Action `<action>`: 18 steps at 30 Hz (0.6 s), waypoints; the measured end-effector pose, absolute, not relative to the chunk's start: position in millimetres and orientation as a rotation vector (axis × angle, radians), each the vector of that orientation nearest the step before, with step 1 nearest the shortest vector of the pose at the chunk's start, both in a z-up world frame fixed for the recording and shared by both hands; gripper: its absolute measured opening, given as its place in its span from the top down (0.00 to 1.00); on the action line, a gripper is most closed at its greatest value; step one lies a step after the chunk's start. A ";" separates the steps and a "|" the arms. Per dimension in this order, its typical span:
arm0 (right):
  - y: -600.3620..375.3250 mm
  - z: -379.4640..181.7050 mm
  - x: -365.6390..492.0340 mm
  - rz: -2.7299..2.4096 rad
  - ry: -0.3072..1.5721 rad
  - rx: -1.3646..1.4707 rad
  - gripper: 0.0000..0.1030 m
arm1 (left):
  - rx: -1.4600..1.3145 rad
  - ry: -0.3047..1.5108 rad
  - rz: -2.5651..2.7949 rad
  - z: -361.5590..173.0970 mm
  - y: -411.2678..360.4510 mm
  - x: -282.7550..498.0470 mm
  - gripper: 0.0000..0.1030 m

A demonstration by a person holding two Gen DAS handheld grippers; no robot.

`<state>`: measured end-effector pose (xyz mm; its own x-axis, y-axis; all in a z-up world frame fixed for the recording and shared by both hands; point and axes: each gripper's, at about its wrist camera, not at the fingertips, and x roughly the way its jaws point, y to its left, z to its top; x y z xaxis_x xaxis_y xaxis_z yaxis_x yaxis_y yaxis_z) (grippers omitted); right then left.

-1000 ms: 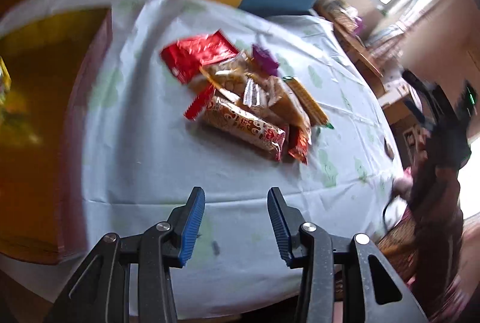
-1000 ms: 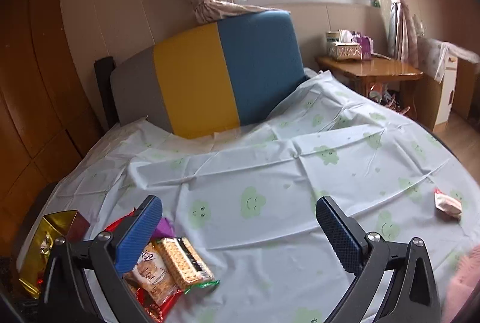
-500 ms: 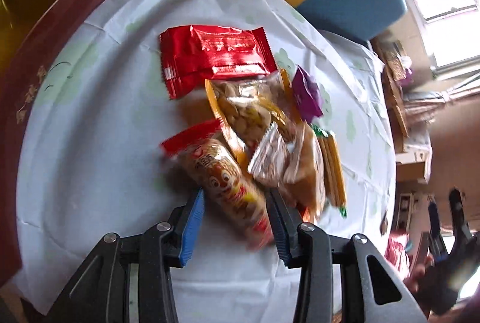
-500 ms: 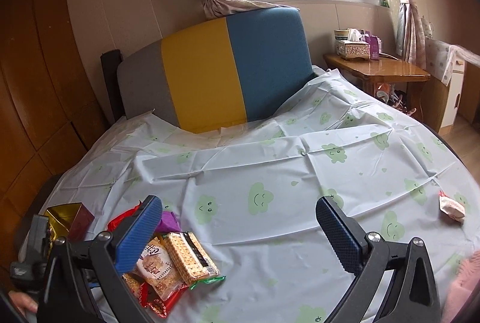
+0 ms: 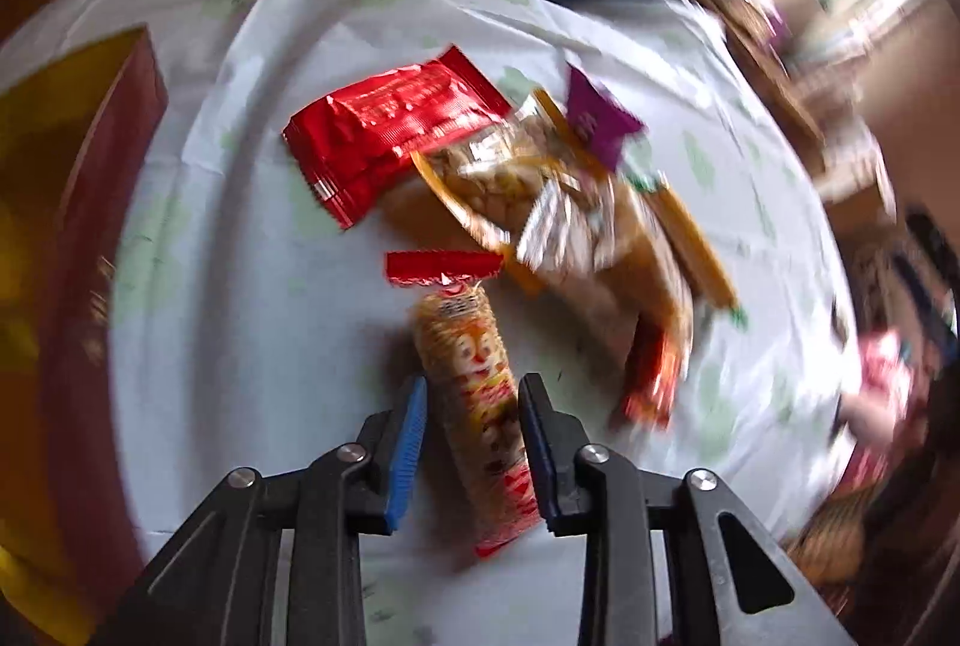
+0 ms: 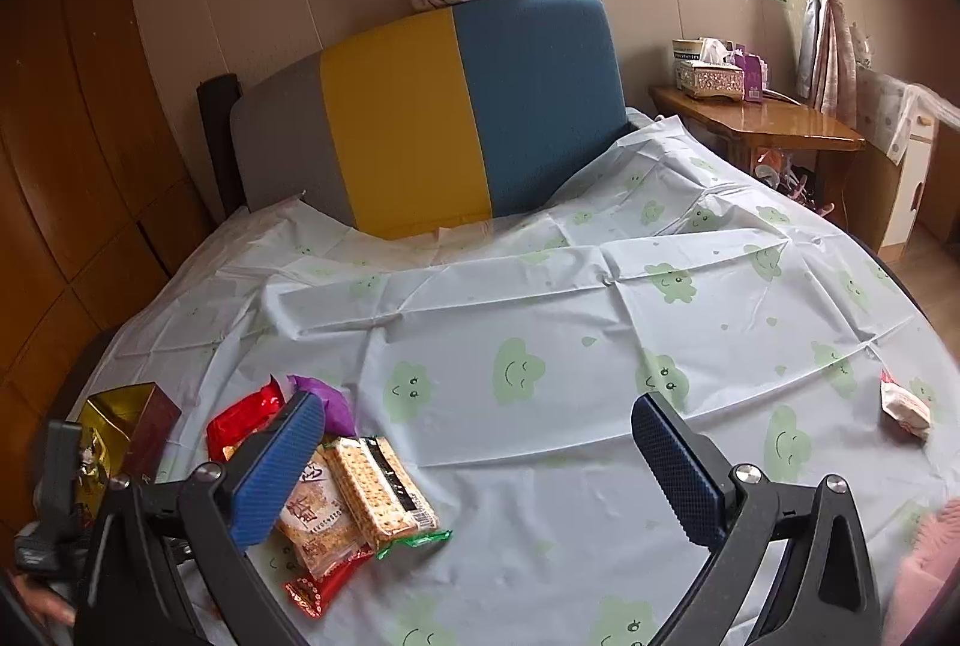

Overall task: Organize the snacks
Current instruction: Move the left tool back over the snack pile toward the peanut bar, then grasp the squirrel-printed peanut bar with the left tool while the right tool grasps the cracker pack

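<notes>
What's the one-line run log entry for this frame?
left gripper: around long orange cartoon-print biscuit tube, grip unclear | right gripper: open, empty, above white cloud-print tablecloth | gold-lined red box: left edge

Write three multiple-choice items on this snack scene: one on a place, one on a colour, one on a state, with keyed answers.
1. Where is the long cartoon-printed biscuit tube?
A. Between the left tool's fingers
B. Inside the gold and maroon box
C. On the wooden side table

2. What colour are the smiling cloud prints on the white plastic sheet?
A. Purple
B. Green
C. Orange

3. How is the right tool set?
A. Shut on a packet
B. Open, holding nothing
C. Shut on the sheet

Answers:
1 A: the left wrist view shows the tube lying between the blue pads of the left tool.
2 B: the prints are pale green in the right wrist view.
3 B: its blue pads stand wide apart with bare sheet between them.
</notes>
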<state>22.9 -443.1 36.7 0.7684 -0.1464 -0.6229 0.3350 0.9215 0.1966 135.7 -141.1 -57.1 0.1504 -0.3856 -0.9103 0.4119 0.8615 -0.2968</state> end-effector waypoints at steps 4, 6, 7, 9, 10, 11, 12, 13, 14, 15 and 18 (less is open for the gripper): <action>-439.6 30.5 28.0 -0.264 0.685 0.286 0.00 | 0.180 1.226 -0.585 -47.7 -137.0 124.0 0.69; -438.4 27.8 29.6 -0.265 0.698 0.276 0.00 | 0.182 1.230 -0.606 -48.5 -138.2 122.1 0.69; -438.1 26.4 30.3 -0.269 0.706 0.272 0.00 | 0.156 1.244 -0.617 -49.6 -139.6 123.2 0.69; -438.8 23.5 31.8 -0.275 0.719 0.272 0.00 | 0.097 1.286 -0.620 -55.0 -143.9 128.4 0.69; -439.2 22.0 32.6 -0.278 0.726 0.270 0.00 | 0.075 1.301 -0.615 -56.7 -148.2 131.0 0.69; -439.2 20.8 33.5 -0.281 0.732 0.267 0.00 | 0.050 1.308 -0.620 -57.5 -152.5 132.9 0.68; -438.9 19.9 34.1 -0.283 0.738 0.264 0.00 | 0.036 1.306 -0.624 -58.3 -156.7 134.1 0.67; -438.5 19.1 34.7 -0.283 0.742 0.262 0.00 | 0.038 1.305 -0.616 -59.0 -159.5 133.2 0.67; -438.1 18.5 35.3 -0.282 0.745 0.260 0.00 | 0.052 1.309 -0.602 -63.0 -162.7 132.9 0.67; -437.6 17.6 36.0 -0.279 0.750 0.257 0.00 | 0.059 1.315 -0.600 -67.5 -165.0 132.0 0.67; -435.5 15.1 38.3 -0.267 0.768 0.254 0.00 | 0.059 1.270 -0.619 -68.8 -160.0 123.8 0.69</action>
